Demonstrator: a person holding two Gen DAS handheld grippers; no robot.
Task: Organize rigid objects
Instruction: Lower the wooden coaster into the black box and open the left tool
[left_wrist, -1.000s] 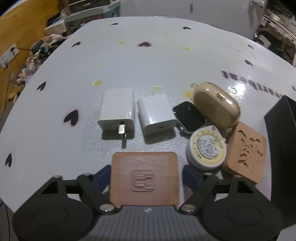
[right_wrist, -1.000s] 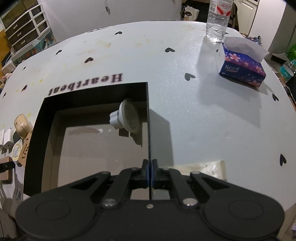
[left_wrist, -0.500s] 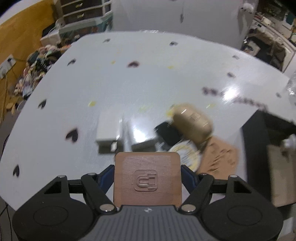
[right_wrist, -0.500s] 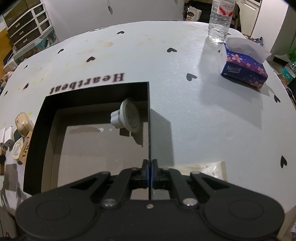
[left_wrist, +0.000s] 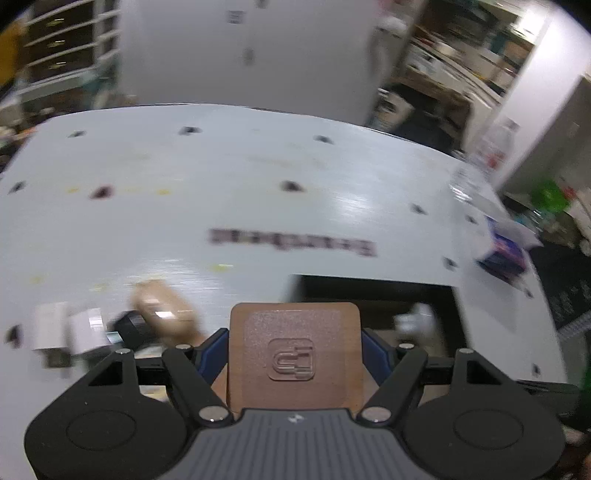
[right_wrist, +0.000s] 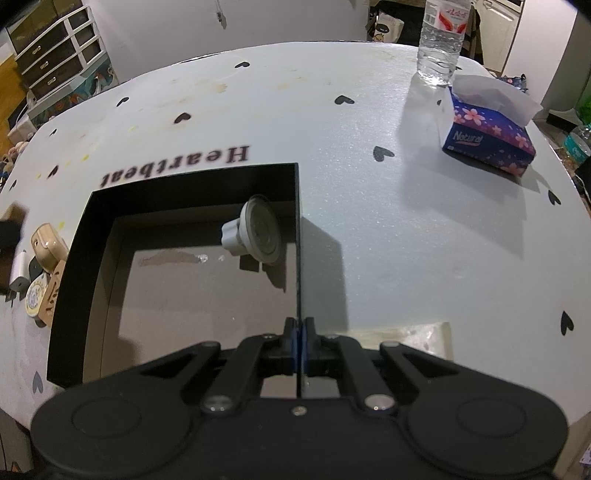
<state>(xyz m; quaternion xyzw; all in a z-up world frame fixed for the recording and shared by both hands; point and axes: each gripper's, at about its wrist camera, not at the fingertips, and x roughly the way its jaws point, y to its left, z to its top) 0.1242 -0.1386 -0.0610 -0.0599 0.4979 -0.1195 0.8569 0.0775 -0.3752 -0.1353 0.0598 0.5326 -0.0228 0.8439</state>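
My left gripper (left_wrist: 293, 345) is shut on a square brown wooden coaster (left_wrist: 293, 354) with an embossed logo, carried in the air over the near-left part of the black open box (left_wrist: 369, 290). The left wrist view is blurred by motion. My right gripper (right_wrist: 298, 328) is shut on the thin right wall (right_wrist: 297, 240) of that box. Inside the box lies a grey-white suction-cup piece (right_wrist: 255, 234). Left of the box, on the white table (right_wrist: 369, 221), sit a tan case (right_wrist: 46, 245), a white charger (right_wrist: 20, 271), a round tape measure (right_wrist: 35, 297) and a carved wooden coaster (right_wrist: 51, 291).
A blue flowered tissue box (right_wrist: 487, 138) and a clear water bottle (right_wrist: 441, 40) stand at the table's far right. The left wrist view also shows two white chargers (left_wrist: 51, 328) and a black watch (left_wrist: 129, 326) at lower left. Drawers and clutter surround the table.
My left gripper has lifted the brown coaster off the table and swung right towards the black box, so the row of small items slid to the lower left. The right gripper has not moved.
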